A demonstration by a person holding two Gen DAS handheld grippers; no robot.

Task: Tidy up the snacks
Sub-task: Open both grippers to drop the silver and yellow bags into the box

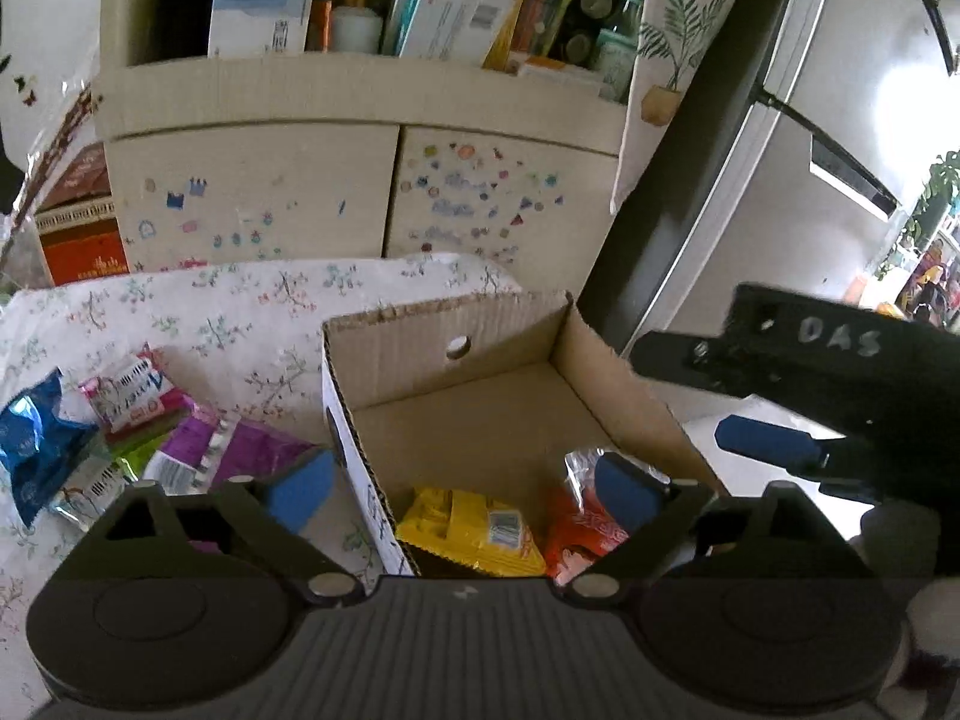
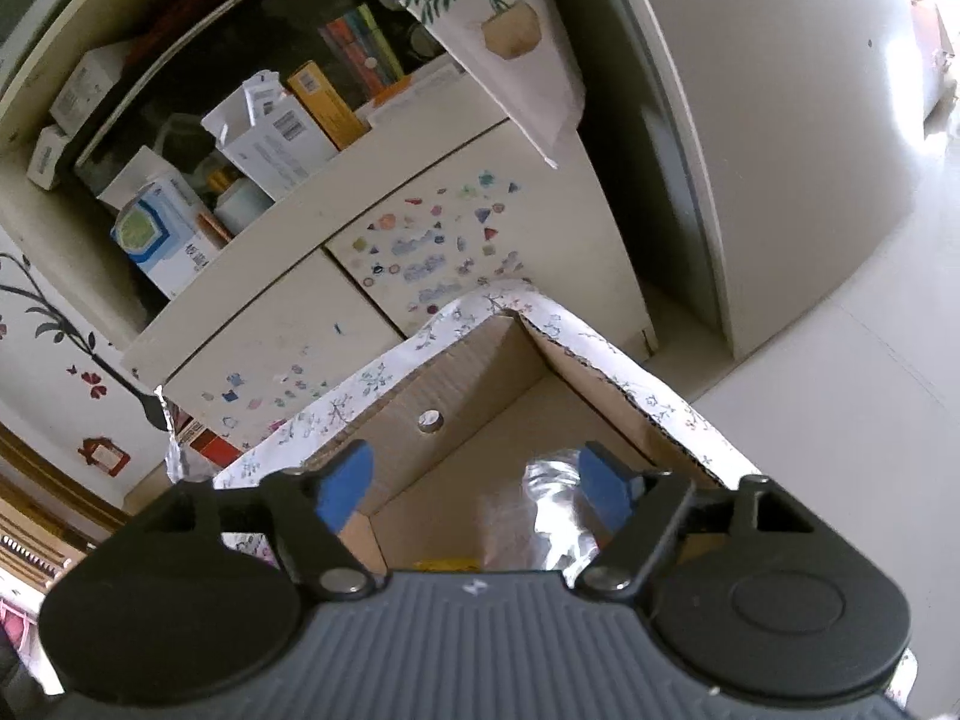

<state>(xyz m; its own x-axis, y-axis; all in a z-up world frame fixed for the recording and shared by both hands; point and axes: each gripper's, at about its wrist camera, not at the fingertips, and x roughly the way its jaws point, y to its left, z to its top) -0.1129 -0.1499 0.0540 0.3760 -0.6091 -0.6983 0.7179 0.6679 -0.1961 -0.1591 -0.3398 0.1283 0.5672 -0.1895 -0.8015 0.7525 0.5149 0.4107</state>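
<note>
Both grippers hang over an open cardboard box on a floral tablecloth. The left gripper, lower centre of its view, has its jaws spread wide and empty above a yellow snack packet and a red packet in the box. More snack packets lie at lower left. The right gripper stands partly open, holding nothing, by a silvery packet.

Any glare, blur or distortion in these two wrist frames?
Left wrist: strong fisheye bowing of the cabinet, blown-out patch on the fridge door, foil glint on the orange packet in the cardboard box. Right wrist: same bowing, overexposed floor, silver wrapper washed out and soft.
</note>
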